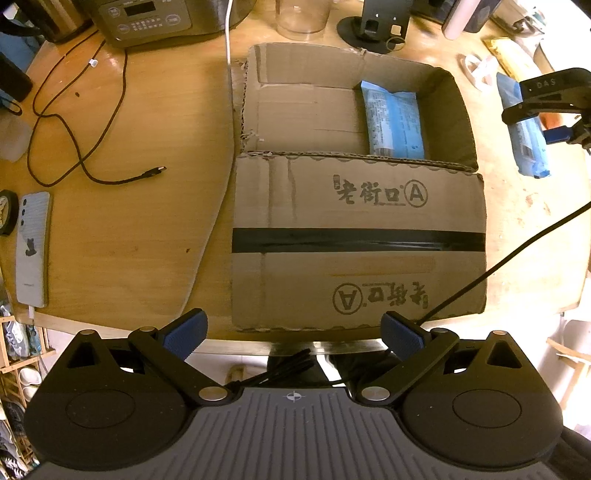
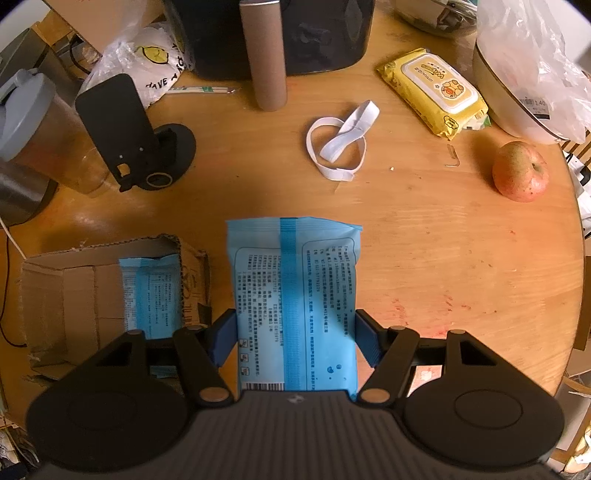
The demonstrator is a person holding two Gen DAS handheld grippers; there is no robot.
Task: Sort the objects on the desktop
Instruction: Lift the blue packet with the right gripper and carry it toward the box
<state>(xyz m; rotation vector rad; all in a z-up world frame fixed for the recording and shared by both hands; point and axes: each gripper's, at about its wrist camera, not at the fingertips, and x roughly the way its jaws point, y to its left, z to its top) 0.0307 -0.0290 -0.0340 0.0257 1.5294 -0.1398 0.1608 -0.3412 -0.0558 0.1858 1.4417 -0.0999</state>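
An open cardboard box (image 1: 354, 236) lies on the wooden table, with one blue wipes pack (image 1: 395, 120) inside at its far right. My left gripper (image 1: 293, 334) is open and empty at the box's near edge. My right gripper (image 2: 295, 339) is shut on a second blue wipes pack (image 2: 295, 291), held above the table just right of the box (image 2: 74, 291). The first pack inside the box shows there too (image 2: 151, 291). In the left wrist view the right gripper (image 1: 554, 107) and its pack (image 1: 528, 140) appear at the far right.
A yellow wipes pack (image 2: 436, 92), white elastic band (image 2: 341, 142), apple (image 2: 521, 171), cardboard tube (image 2: 266, 55) and black stand (image 2: 136, 140) lie beyond the right gripper. A phone (image 1: 33, 249), black cable (image 1: 92, 147) and cooker (image 1: 147, 18) sit left of the box.
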